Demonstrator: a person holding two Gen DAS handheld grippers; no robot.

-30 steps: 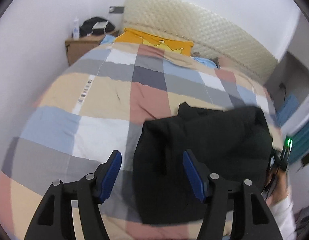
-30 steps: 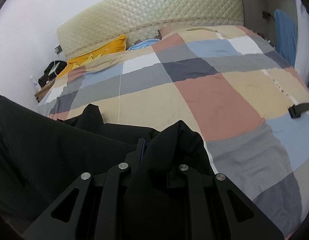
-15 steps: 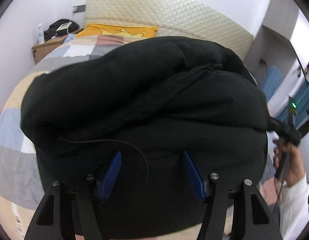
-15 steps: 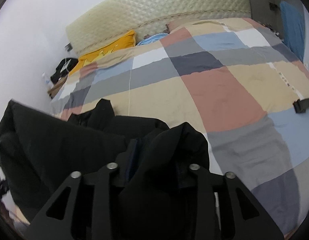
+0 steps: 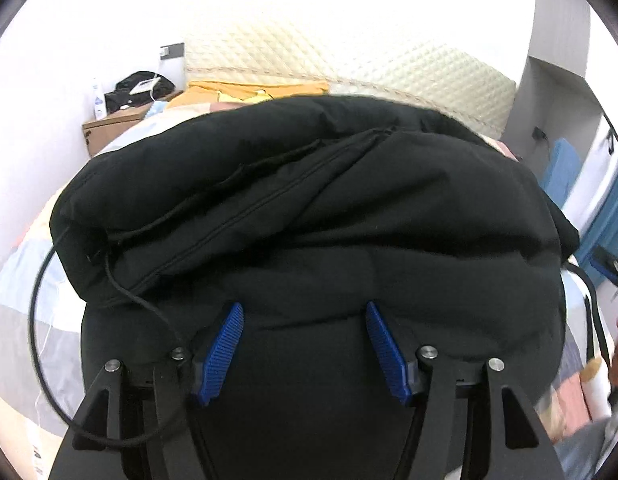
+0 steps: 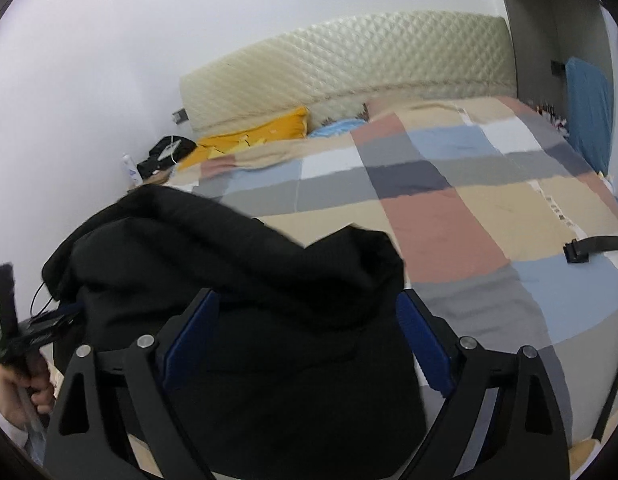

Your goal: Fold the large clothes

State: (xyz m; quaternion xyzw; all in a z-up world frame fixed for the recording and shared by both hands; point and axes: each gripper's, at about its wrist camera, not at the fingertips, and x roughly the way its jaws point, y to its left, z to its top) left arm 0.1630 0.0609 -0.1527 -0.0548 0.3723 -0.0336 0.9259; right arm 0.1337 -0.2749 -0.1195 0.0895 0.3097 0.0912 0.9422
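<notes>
A large black padded jacket (image 5: 309, 208) lies bunched in a folded heap on the near part of the bed and fills the left wrist view. My left gripper (image 5: 303, 312) is open, its blue pads (image 5: 225, 340) against the jacket's near side. In the right wrist view the jacket (image 6: 237, 264) fills the lower left. My right gripper (image 6: 309, 304) is open wide, its blue pads (image 6: 423, 340) on either side of a raised fold of the jacket, not closed on it.
The bed has a patchwork quilt (image 6: 449, 208), a cream quilted headboard (image 6: 349, 60) and a yellow pillow (image 6: 249, 140). A bedside table (image 5: 113, 128) with a bottle stands at the far left. A black strap (image 6: 589, 248) lies on the quilt's right edge.
My right gripper has opened and let go of the jacket fold. The jacket was lifted over toward the left gripper and now lies heaped. My left gripper has closed in on it, still open.
</notes>
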